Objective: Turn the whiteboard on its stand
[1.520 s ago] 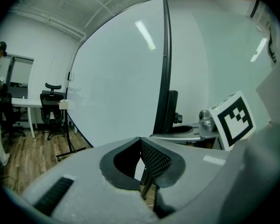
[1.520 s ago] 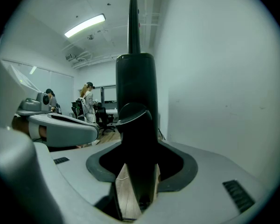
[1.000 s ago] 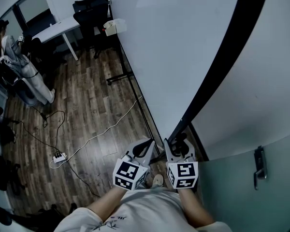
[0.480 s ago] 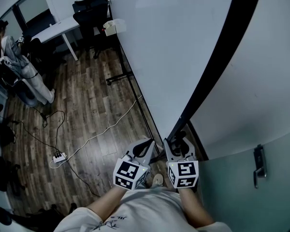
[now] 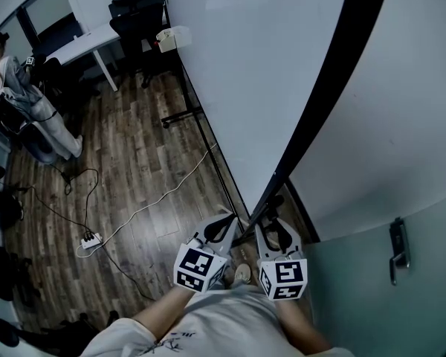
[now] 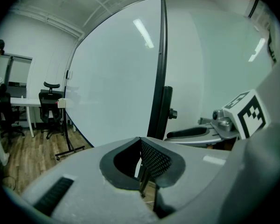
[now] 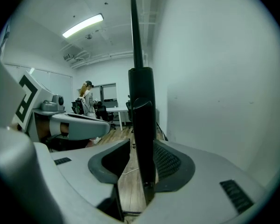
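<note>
The big whiteboard stands almost edge-on to me, and its black frame edge runs down to the floor between my hands. My right gripper straddles the bottom of that edge. In the right gripper view the black frame post stands between the closing jaws, against the right pad, with a slit left at the left pad. My left gripper hangs just left of the frame, its jaws shut on nothing. The board's white face fills the left gripper view.
The stand's black leg runs along the wooden floor under the board. A white cable leads to a power strip. A desk and chairs stand at the back, a person at far left. A door handle is at lower right.
The black frame edge has swung a little to the left in the head view. My right gripper's cube has dropped slightly toward me. The left gripper has stayed put.
</note>
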Tool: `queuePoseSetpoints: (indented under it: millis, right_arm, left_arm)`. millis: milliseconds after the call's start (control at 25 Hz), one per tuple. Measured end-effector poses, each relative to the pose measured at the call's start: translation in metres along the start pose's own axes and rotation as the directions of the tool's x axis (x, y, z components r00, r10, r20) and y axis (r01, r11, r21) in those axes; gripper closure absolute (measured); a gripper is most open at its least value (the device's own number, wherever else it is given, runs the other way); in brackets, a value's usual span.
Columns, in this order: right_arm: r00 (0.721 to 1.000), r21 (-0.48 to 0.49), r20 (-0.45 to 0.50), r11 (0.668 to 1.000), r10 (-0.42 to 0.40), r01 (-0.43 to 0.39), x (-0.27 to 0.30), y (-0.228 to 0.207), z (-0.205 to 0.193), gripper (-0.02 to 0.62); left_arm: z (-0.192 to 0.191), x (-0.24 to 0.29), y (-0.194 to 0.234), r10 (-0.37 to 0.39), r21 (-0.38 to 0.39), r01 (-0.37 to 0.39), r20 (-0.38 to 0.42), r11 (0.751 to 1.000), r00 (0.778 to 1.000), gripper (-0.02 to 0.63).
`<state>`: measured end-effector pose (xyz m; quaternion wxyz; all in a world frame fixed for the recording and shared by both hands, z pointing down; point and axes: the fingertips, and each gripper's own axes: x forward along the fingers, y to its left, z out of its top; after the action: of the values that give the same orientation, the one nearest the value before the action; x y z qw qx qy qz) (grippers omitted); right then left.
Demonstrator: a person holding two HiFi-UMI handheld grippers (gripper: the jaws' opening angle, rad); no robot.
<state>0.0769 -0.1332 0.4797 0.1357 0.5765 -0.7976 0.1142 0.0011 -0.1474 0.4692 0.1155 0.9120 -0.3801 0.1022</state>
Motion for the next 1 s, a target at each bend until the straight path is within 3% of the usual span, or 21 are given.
queuePoseSetpoints:
  millis: [280,640,1000]
  right_arm:
    - [1.000,0.000,-0.003,1.000,0.018,-0.018,-0.004,0.008,-0.005,0.538]
    - [0.996,0.005,-0.001,0.996,0.091,-0.091,-0.003,0.021,-0.003,0.588]
    - [0.994,-0.015,-0.007,0.994,0.110,-0.110,0.000,0.028,0.003,0.589]
  left_arm:
    - [-0.007,-0.003,-0.008,-0.002,-0.018,0.002,-0.010,1.000,1.000,0.595]
    - [-0.006,-0.007,-0.008,0.012,-0.020,-0.012,-0.004,1.000,1.000,0.595]
    - [-0.003,-0.009,-0.004,0.016,-0.015,-0.016,0.000,1.000,1.000,0.595]
